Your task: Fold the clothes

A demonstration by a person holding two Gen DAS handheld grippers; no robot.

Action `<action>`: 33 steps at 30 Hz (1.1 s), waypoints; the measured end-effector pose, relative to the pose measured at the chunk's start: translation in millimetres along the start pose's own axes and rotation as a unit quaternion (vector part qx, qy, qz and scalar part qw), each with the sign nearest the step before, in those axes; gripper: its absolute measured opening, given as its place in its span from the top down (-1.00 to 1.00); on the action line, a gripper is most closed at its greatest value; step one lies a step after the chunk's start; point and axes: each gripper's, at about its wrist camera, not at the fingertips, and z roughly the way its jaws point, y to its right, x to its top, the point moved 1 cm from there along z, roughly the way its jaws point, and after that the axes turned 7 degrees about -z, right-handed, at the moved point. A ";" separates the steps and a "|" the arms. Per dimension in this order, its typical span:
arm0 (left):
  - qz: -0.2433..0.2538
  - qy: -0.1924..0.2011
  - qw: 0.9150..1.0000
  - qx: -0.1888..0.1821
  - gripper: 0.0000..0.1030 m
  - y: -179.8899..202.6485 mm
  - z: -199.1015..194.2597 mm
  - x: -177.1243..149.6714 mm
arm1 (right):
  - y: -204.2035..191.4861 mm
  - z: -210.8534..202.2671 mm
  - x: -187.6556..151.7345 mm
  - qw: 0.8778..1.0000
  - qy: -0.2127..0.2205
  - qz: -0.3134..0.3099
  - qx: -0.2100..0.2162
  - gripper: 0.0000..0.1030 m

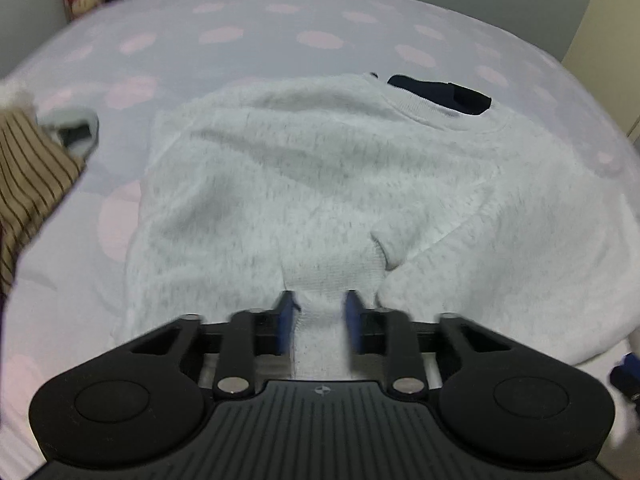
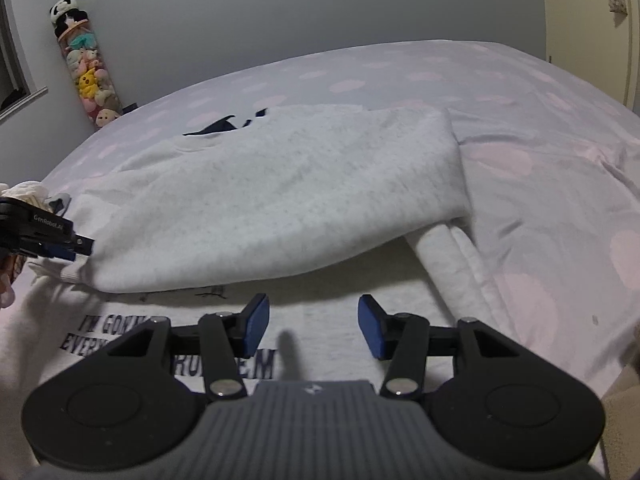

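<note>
Nearest, the left claw is clamped on the ribbed cuff of the sweater, and little cloth shows past its pads. That is the first risk. A thin bite on stretchy rib could slip out if the hand pulls hard or fast, and the sleeve would drop short and crooked.

The right claw hangs half wide with nothing between its pads, over the sweater's front and just above the print. It pins nothing down. A pull on the cuff would therefore probably drag the whole sweater across the bed instead of turning only the sleeve, and the body would ruck. If this claw closes where it is, it may also pinch up only the top layer and raise a ridge.

Further out, the sweater lies flat on the spotted bed, with a broad flap already laid over its middle. A second sleeve sticks out from under that flap on the right. Folding over it as it lies would likely lock in a lump and leave a skewed edge.

To the left, a striped cloth lies near the sweater's side. A wide sweep of the left hand could catch it and drag it into the fold.

Farthest, the dark neck looks slightly off square. Any tug from the near end may twist it more.
</note>
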 end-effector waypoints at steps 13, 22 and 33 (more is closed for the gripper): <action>0.034 0.169 0.973 -0.152 0.96 89.9 -144.1 103.1 | -15.0 7.1 20.7 0.998 0.039 -0.027 0.039 0.08; 0.080 0.230 0.958 -0.148 0.97 137.3 -192.9 141.6 | 26.1 38.1 45.1 0.998 0.066 0.016 0.004 0.09; 0.043 0.207 0.977 -0.028 0.97 73.5 -157.7 144.7 | 79.9 41.1 35.1 0.991 0.029 0.116 -0.060 0.91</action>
